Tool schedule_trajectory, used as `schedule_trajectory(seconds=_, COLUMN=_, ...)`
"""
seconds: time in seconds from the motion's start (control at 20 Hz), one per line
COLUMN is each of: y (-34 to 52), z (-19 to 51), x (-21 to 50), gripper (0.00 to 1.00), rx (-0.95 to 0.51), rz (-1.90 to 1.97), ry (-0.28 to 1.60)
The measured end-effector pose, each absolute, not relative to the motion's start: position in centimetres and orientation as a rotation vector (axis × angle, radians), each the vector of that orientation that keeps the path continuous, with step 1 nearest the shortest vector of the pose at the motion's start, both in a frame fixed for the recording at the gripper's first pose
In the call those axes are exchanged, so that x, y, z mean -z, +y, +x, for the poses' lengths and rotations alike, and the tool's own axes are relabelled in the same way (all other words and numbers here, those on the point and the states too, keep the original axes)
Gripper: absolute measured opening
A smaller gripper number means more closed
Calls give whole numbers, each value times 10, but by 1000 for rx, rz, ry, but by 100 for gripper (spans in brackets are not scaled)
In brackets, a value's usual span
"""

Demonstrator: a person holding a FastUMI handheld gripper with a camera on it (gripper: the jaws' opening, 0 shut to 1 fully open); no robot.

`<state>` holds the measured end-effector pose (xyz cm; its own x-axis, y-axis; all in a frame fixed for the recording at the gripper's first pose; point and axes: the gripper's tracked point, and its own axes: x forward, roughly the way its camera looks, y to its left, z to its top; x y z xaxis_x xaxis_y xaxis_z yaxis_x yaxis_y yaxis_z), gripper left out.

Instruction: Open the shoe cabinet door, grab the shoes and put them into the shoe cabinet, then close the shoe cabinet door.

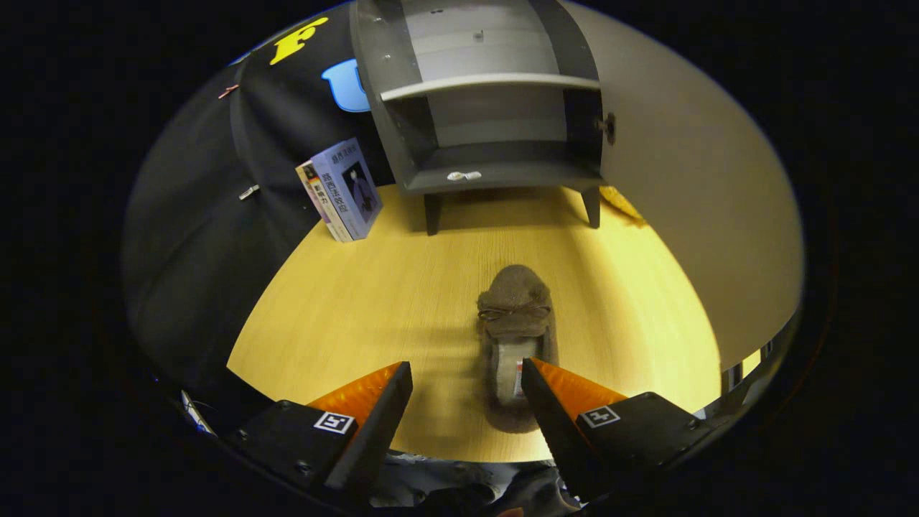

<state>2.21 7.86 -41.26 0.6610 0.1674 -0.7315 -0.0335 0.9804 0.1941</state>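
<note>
1. One gripper [467, 388] shows, with two wedge-shaped fingers tapering to points. They stand wide apart and hold nothing.
2. One shoe [515, 337] lies flat on the table: a soft, fuzzy brown slipper with a rounded toe and a small bow across its upper. Its toe points toward the cabinet. Its heel end sits just inside the right finger, which overlaps its edge; whether they touch cannot be told. The left finger is well clear of it.
3. One table [373, 301] carries everything. Its top is smooth, pale yellow wood with a fine straight grain.
4. One shoe cabinet [495, 169] stands beyond the shoe, at the far side of the table, on short legs, two of them in view. It is grey, flat-panelled and boxy.
5. One cabinet door [689, 215] is swung fully open to the right, a broad plain panel with a small round knob [609, 128] near its edge.
6. Inside, one thin light shelf [488, 85] splits the space into two compartments.
7. One small white object [464, 175], too small to identify, lies on the cabinet floor.
8. Two books [343, 190] stand upright, pressed side by side, left of the cabinet against the dark cloth wall.
</note>
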Motion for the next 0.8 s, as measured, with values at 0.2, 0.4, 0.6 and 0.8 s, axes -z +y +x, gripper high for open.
schedule_trajectory(seconds=0.2, y=82, z=61, x=461, gripper=91, rx=-65, rz=165, ry=823)
schedule_trajectory(seconds=0.4, y=74, z=102, x=486, gripper=65, rx=6, rz=141, ry=749)
schedule_trajectory(seconds=0.6, y=62, z=114, x=496, gripper=20, rx=62, rz=168, ry=749)
schedule_trajectory(seconds=0.8, y=66, z=112, x=479, gripper=5, rx=11, rz=202, ry=755)
